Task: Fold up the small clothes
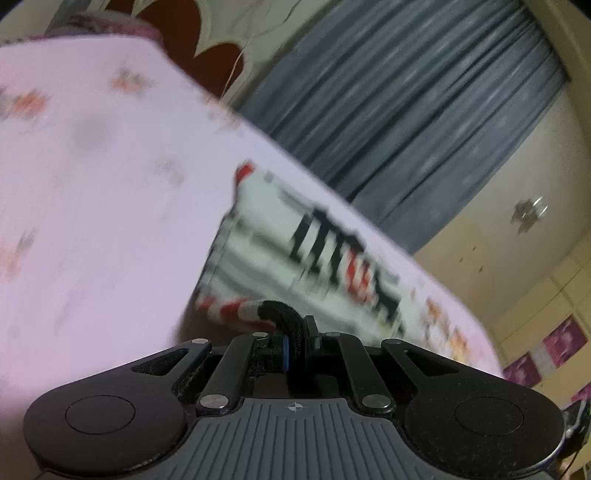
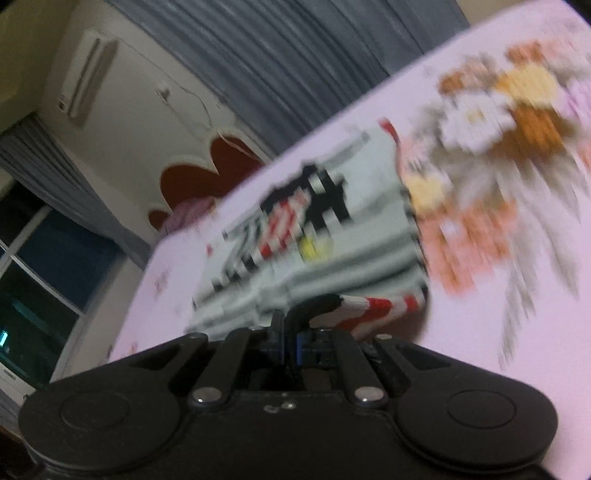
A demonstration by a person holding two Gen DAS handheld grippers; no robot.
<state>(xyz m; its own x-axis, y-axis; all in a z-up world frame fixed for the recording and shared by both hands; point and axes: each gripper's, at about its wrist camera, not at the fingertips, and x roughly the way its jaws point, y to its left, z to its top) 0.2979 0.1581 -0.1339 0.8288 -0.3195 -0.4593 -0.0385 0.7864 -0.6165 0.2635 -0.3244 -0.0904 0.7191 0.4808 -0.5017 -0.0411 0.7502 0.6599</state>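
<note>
Both pictures are smeared with blur, so I keep to what reads clearly. My left gripper (image 1: 291, 332) has its jaws drawn together, clamped on the black ribbed edge of the small white garment (image 1: 280, 254), which bends over my fingertips like a thick dark cord. From that pinch a red-and-white striped trim runs out toward nine o'clock, and the garment's body stretches away toward one o'clock, its white front carrying black blocky lettering with a red patch in it. It lies on the pale pink bedsheet (image 1: 92, 221), which fills the view from nine to twelve o'clock and bears faint orange flower prints. Past the bed's far edge, toward one o'clock, hangs a grey pleated curtain (image 1: 406, 110), and at twelve o'clock I see a dark red scalloped headboard (image 1: 166, 26). My right gripper (image 2: 290, 328) is likewise closed tight on the same garment's edge, the dark hem bunched between my pads, with the striped trim leading off toward three o'clock. In the right wrist view the garment's body spreads toward twelve o'clock, showing black, red and a yellow spot. A large orange and white flower print (image 2: 491, 122) on the sheet sits at two o'clock, just beside the garment. A wall air conditioner (image 2: 88, 74) hangs at ten o'clock.
</note>
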